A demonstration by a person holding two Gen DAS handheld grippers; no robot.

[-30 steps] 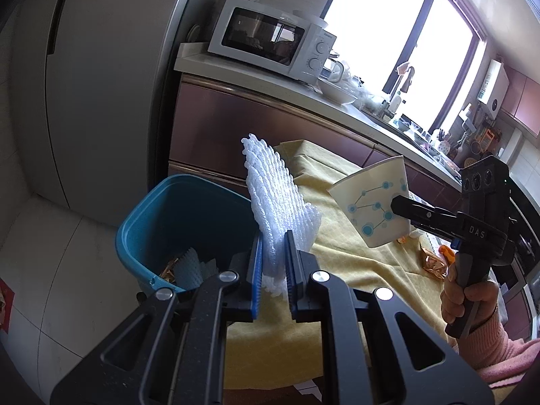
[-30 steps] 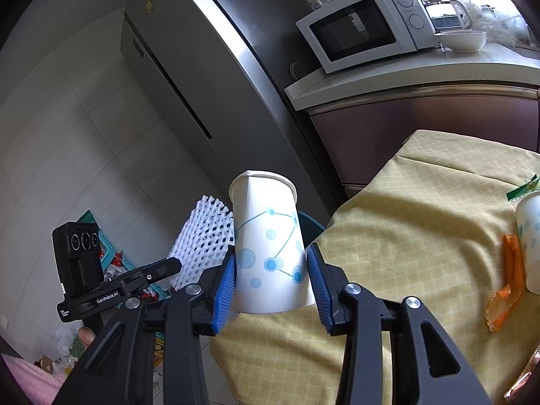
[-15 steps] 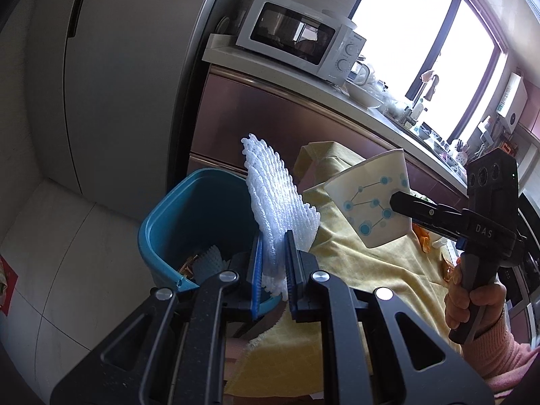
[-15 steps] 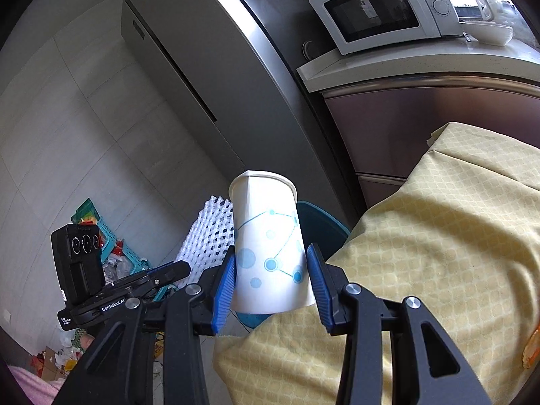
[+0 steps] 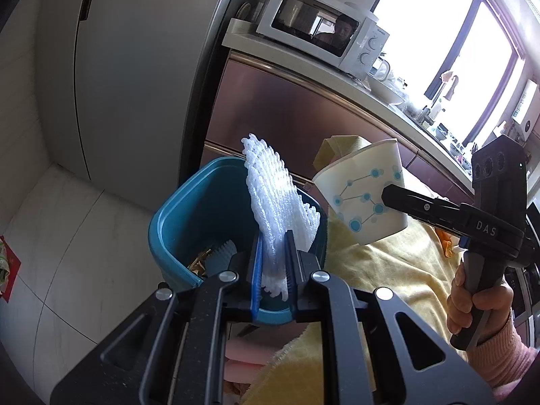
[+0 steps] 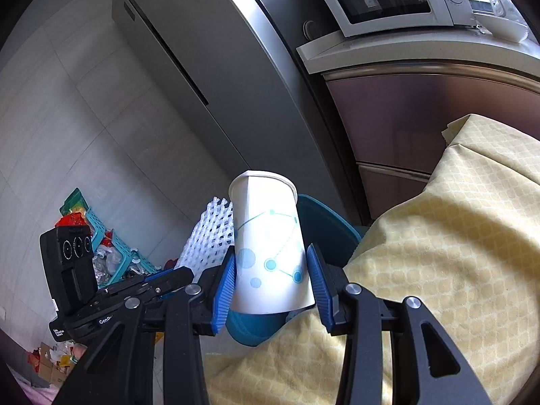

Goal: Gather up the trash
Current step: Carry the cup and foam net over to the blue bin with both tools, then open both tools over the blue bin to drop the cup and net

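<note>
My left gripper (image 5: 274, 270) is shut on a white foam fruit net (image 5: 275, 199) and holds it upright over the near rim of the teal trash bin (image 5: 175, 209), which holds some trash at its bottom. My right gripper (image 6: 270, 287) is shut on a white paper cup (image 6: 270, 239) with blue dots. In the left wrist view the cup (image 5: 364, 195) hangs tilted just right of the bin. In the right wrist view the foam net (image 6: 211, 236) and the bin (image 6: 324, 229) show behind the cup.
The bin stands on the tiled floor beside a table with a yellow cloth (image 6: 455, 253). A grey fridge (image 5: 128, 67) and a counter with a microwave (image 5: 324, 30) stand behind. A teal basket with litter (image 6: 101, 236) lies on the floor at left.
Both grippers have moved left, off the table towards the bin. The foam net now hangs over the bin's rim and the cup is close beside it. Both grips are unchanged.
</note>
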